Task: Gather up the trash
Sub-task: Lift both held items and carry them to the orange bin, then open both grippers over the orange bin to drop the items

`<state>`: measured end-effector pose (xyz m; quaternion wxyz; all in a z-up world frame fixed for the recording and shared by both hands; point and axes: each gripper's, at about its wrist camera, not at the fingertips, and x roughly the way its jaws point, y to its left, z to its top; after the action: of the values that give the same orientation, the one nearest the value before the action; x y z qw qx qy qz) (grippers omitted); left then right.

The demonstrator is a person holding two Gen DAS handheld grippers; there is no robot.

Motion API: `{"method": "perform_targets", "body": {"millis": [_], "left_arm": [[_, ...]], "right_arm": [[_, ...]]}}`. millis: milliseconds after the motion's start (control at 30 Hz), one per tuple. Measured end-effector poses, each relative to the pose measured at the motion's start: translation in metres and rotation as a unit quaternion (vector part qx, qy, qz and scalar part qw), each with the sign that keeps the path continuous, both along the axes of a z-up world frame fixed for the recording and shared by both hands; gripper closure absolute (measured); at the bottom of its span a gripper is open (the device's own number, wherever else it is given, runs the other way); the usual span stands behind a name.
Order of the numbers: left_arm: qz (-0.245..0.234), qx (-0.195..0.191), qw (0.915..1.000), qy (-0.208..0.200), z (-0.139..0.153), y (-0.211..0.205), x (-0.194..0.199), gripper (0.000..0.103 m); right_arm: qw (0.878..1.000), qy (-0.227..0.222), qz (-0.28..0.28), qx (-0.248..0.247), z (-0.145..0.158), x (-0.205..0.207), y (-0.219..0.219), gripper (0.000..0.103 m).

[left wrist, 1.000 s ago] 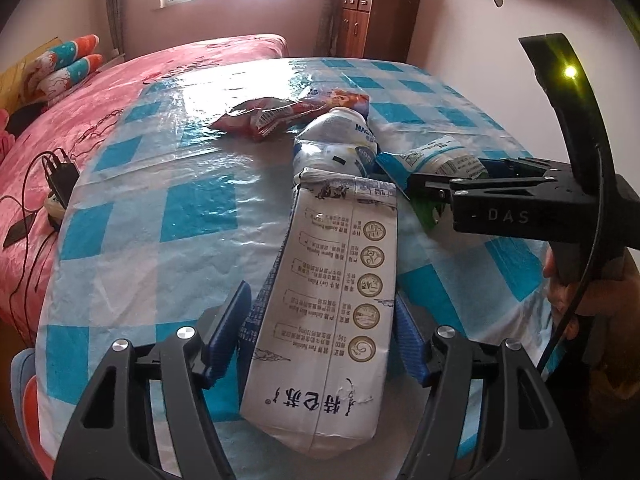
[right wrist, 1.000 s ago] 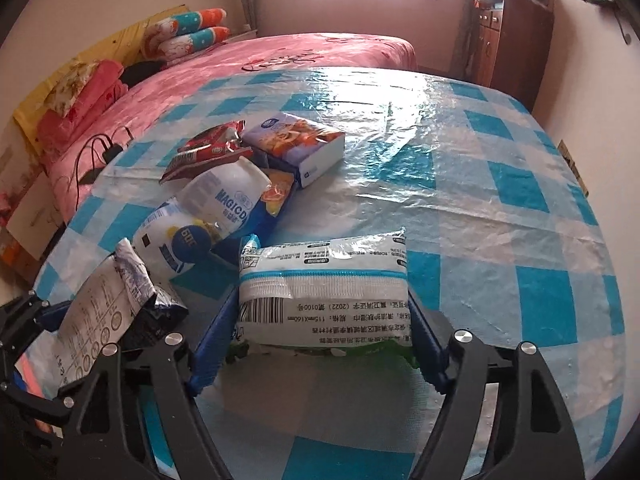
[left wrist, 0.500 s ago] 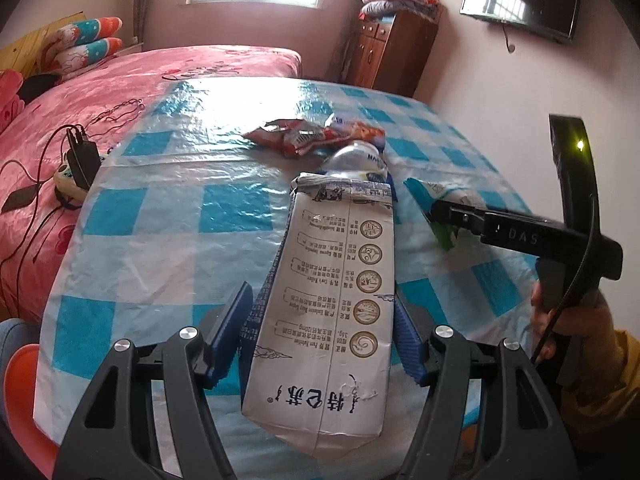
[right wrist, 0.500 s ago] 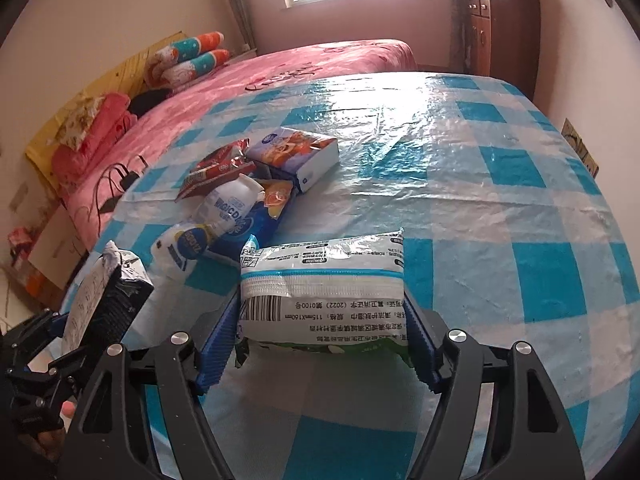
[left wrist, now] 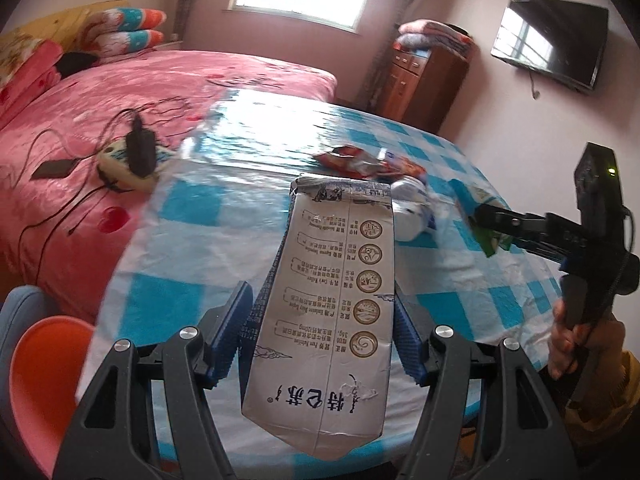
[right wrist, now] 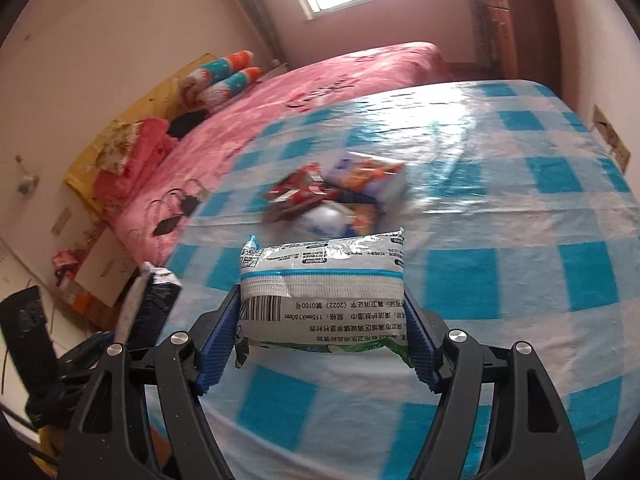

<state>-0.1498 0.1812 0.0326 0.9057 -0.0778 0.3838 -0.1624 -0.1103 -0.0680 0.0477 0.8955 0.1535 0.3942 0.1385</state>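
Bed (left wrist: 168, 92): pink cover, filling the room behind your table; striped pillows (left wrist: 128, 32) at its head, a power strip with a black charger (left wrist: 136, 152) and trailing cords lying on the cover near the table edge.

Table (right wrist: 520, 208): blue-and-white checked plastic cloth, glossy under the window light. It sits below both of your grippers.

Cabinet (left wrist: 420, 80): dark wood, against the far wall, folded blankets stacked on top. A television (left wrist: 552, 48) hangs on the wall to its right.

Stool (left wrist: 44, 372): orange seat, at the near left corner of the table, seen from your left wrist.

Milk carton (left wrist: 332, 312): flattened, white with printed medallions, lifted clear of the cloth. Your left gripper (left wrist: 320, 336) is clamped on it, the blue pads pressing both long edges, the carton's top pointing away from you.

Wipes pack (right wrist: 324, 292): white and silver wrapper with a barcode and a green lower edge, also raised off the table. Your right gripper (right wrist: 320, 344) is closed on it, one pad at each short end.

Leftover pile (right wrist: 340, 196): a red snack wrapper, a small printed box and a white pouch, bunched together mid-table, blurred, beyond the wipes pack.

Your right hand (left wrist: 576, 344): wrapped round the right gripper's handle, yellow sleeve below it.
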Motion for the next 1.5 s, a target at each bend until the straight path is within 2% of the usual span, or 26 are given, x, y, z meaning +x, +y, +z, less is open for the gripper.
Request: {"method": "perform_targets", "body": {"millis": [267, 567, 800, 1067, 1133, 1200, 1300, 1500], "left_arm": [[0.051, -0.011, 0.9986, -0.003, 0.001, 0.050, -0.011, 0.036], [0.118, -0.018, 0.9928, -0.002, -0.002, 0.106, -0.032, 0.036], [0.214, -0.033, 0.9760, 0.024, -0.019, 0.175, -0.052, 0.036], [0.277, -0.039, 0.9578, 0.064, -0.052, 0.222, -0.070, 0.036], [0.291, -0.036, 0.9533, 0.072, -0.060, 0.230, -0.071, 0.036], [0.310, -0.036, 0.9465, 0.082, -0.067, 0.240, -0.073, 0.034], [0.337, -0.037, 0.9360, 0.095, -0.074, 0.253, -0.076, 0.025], [0.341, -0.020, 0.9357, 0.089, -0.074, 0.255, -0.080, 0.021]], "right_arm": [[0.997, -0.021, 0.074, -0.009, 0.021, -0.003, 0.065, 0.029], [0.984, -0.025, 0.176, -0.015, 0.029, -0.006, 0.148, 0.029], [0.963, -0.034, 0.267, -0.029, 0.032, -0.015, 0.219, 0.029], [0.931, -0.029, 0.359, -0.058, 0.017, -0.028, 0.295, 0.028], [0.922, -0.029, 0.380, -0.066, 0.011, -0.033, 0.314, 0.027], [0.917, -0.028, 0.391, -0.075, 0.004, -0.033, 0.328, 0.018], [0.921, -0.029, 0.380, -0.078, 0.000, -0.033, 0.336, 0.013], [0.941, -0.033, 0.331, -0.061, 0.003, -0.027, 0.308, 0.010]]}}
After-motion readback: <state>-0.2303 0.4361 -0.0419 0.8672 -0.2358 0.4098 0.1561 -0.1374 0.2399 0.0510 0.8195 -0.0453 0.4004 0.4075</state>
